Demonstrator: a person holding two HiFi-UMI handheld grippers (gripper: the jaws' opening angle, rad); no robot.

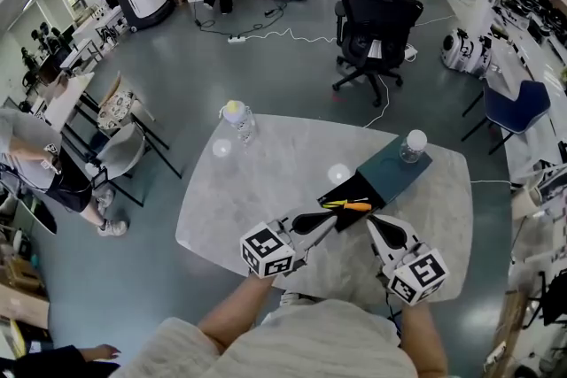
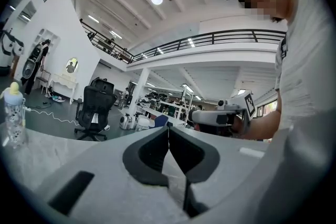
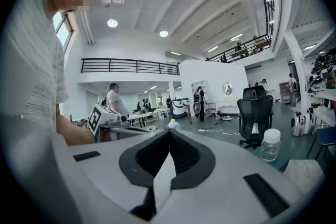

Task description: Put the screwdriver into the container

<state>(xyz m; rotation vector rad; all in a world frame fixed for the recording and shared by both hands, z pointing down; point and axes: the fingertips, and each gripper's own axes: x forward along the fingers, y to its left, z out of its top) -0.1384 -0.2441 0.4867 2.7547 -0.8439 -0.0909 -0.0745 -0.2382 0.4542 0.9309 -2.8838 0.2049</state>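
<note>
So, both grippers are at the table's 6 o'clock edge, and neither is holding anything. The left gripper has its jaws pressed together tip to tip with nothing between them, and its own view shows this clearly. It's the same with the right gripper: jaws fully closed and empty.

The screwdriver is lying across the near end of the dark container, which runs from the table's centre out toward 2 o'clock. Its orange handle points toward 3 o'clock, and something yellow lies right alongside it. It's just past both sets of jaw tips, roughly between them, at their 12 o'clock.

A clear bottle with a white cap stands at the container's far end. A baby bottle stands at the table's 11 o'clock corner. A small white round thing sits just beside the container at its 9 o'clock, but I can't tell what it is.
</note>
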